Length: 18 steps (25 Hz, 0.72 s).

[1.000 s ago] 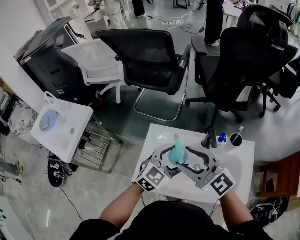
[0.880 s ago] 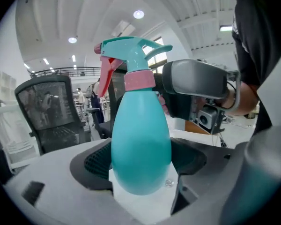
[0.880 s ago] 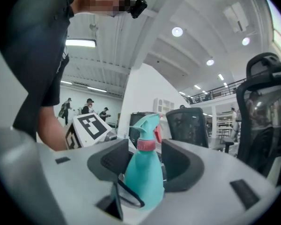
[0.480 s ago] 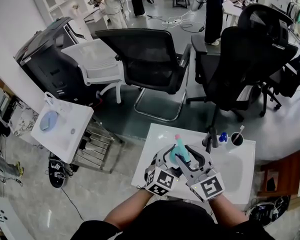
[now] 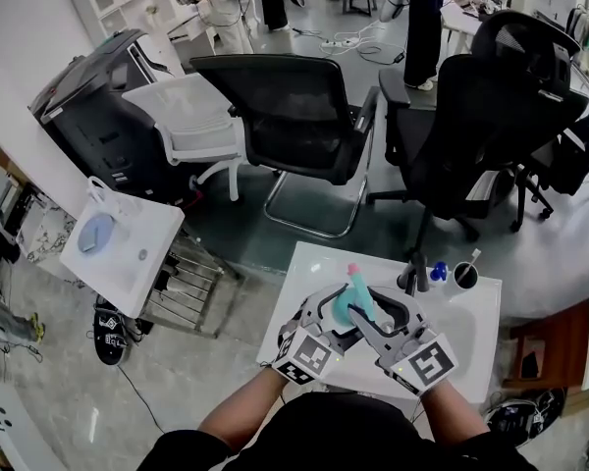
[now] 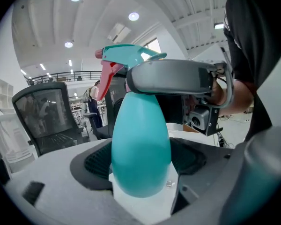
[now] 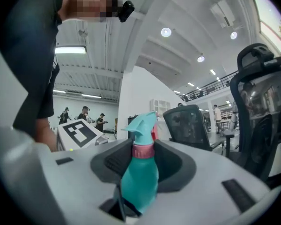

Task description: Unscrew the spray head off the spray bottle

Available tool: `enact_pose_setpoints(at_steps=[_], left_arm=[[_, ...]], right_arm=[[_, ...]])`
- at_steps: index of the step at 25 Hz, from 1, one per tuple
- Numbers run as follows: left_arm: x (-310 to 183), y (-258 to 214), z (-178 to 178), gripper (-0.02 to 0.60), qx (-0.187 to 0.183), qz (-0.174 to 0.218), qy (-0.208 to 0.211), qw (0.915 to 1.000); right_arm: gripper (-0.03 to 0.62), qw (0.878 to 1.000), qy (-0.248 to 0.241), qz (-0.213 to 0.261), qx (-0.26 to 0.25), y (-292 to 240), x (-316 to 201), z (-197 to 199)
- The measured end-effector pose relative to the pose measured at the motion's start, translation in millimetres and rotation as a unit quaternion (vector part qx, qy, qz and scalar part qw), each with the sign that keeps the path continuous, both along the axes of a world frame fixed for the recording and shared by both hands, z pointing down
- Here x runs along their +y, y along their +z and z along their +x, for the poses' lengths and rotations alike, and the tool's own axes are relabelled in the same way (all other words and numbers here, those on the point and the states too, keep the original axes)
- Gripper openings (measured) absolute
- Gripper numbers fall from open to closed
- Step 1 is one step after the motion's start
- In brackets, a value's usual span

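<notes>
Your left gripper [image 6: 140,159] is clamped on the teal body of the spray bottle [image 6: 140,139] and holds it upright over the white surface [image 5: 471,314]. Your right gripper [image 7: 143,154] sits across from it at neck height. Its jaws have just been closing, and the pads meet the pink collar [image 7: 143,151] under the spray head [image 7: 143,124], one on each side. The red trigger [image 6: 107,76] points away from you, toward the black chairs [image 5: 294,116].
</notes>
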<state>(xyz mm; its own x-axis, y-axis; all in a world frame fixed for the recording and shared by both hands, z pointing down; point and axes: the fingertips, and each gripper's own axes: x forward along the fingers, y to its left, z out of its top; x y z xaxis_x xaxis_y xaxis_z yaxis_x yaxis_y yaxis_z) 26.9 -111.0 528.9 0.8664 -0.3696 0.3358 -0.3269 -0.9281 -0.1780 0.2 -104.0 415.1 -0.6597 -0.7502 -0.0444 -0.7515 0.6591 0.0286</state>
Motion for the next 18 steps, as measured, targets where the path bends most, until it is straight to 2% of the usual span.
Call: enact_pose_setpoints(at_steps=[2, 8, 11, 15, 18], left_arm=[[5, -9, 0, 0.39, 0.005, 0.011, 0.03, 0.9995], [23, -34, -3, 0.387, 0.033, 0.034, 0.113, 0.9925], [36, -48, -2, 0.383, 0.056, 0.026, 0.151, 0.9865], [57, -65, -1, 0.382, 0.099, -0.002, 0.213, 0.972], [64, -67, -1, 0.381, 0.112, -0.018, 0.231, 0.9663]], right_arm=[[0.149, 0.999, -0.035, 0.016, -0.012, -9, 4, 3], [0.146, 0.99, -0.126, -0.004, -0.064, -22, 18, 17], [0.146, 0.982, -0.175, -0.004, -0.074, -28, 31, 17], [0.144, 0.963, -0.252, -0.006, -0.093, -37, 49, 17], [0.144, 0.953, -0.287, -0.011, -0.097, -40, 54, 15]])
